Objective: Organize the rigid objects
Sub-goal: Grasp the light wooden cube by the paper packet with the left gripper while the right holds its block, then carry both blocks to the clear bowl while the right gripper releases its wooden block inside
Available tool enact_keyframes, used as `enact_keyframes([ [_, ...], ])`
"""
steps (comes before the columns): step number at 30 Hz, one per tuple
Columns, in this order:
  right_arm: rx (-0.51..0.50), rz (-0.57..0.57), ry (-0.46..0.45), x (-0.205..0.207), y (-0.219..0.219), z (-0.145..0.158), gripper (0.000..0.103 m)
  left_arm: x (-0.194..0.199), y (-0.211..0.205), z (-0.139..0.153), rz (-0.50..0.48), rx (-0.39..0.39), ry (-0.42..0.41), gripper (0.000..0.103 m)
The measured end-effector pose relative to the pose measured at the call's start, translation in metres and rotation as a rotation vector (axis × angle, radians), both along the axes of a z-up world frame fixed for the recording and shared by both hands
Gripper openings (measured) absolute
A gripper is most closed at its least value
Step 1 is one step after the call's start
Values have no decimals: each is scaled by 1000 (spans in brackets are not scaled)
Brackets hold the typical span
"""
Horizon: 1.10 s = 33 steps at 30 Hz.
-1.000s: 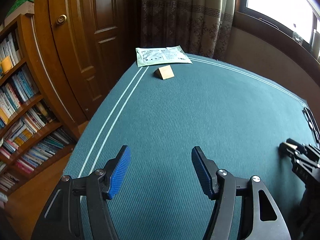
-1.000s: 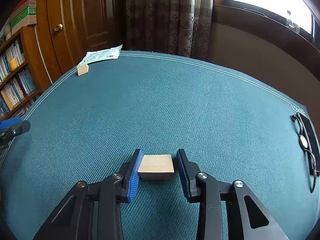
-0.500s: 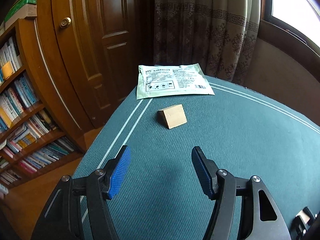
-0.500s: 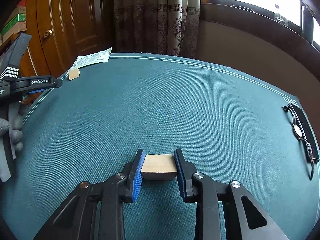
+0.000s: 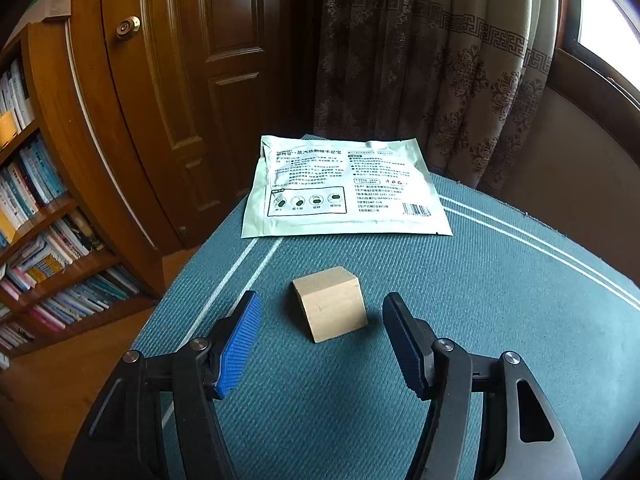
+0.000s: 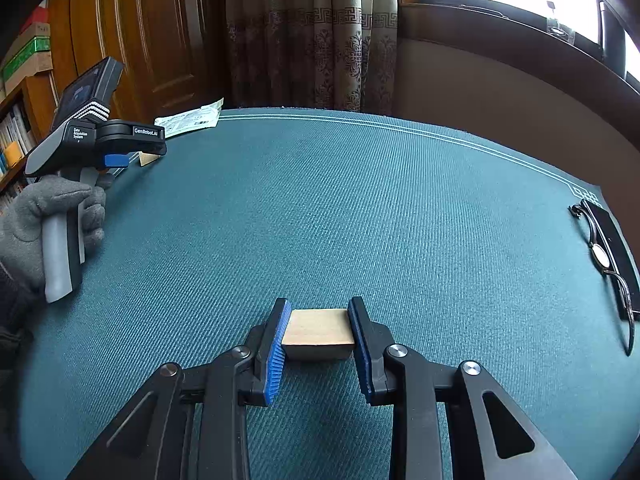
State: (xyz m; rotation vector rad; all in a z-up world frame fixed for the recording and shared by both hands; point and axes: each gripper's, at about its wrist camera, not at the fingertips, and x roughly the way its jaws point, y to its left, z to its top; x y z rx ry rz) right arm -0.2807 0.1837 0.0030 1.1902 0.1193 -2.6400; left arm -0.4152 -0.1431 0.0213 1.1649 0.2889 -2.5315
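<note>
The left gripper is closing its jaws around a small, hard, probably light wooden block on the green table mat, best pinched by its flat sides, while the right gripper squeezes another tan wooden block.

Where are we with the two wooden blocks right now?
Done: the right gripper is shut on one wooden block, low over the green table. In hand: the left gripper is closing around the second block without touching it. Left: gripping it and placing both.
</note>
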Motion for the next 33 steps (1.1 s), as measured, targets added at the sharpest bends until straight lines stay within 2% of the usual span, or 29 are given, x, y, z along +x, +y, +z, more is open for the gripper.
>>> enact_keyframes([
  [4, 0, 0, 0, 0, -1, -1, 31, -7, -4, -1, -7, -3, -1, 53],
  [8, 1, -1, 0, 0, -1, -1, 31, -7, -5, -1, -27, 4, 11, 39],
  [14, 5, -1, 1, -1, -1, -2, 31, 4, -3, -1, -55, 14, 33, 38],
  [21, 5, -2, 1, -1, 0, -3, 31, 28, -4, 6, -94, 97, 45, 38],
  [26, 10, -2, 2, -2, 0, -3, 31, 60, 1, 15, -130, 128, 59, 38],
  [33, 37, -8, 8, -1, -3, -5, 31, 122, 37, 24, -211, 132, 56, 38],
])
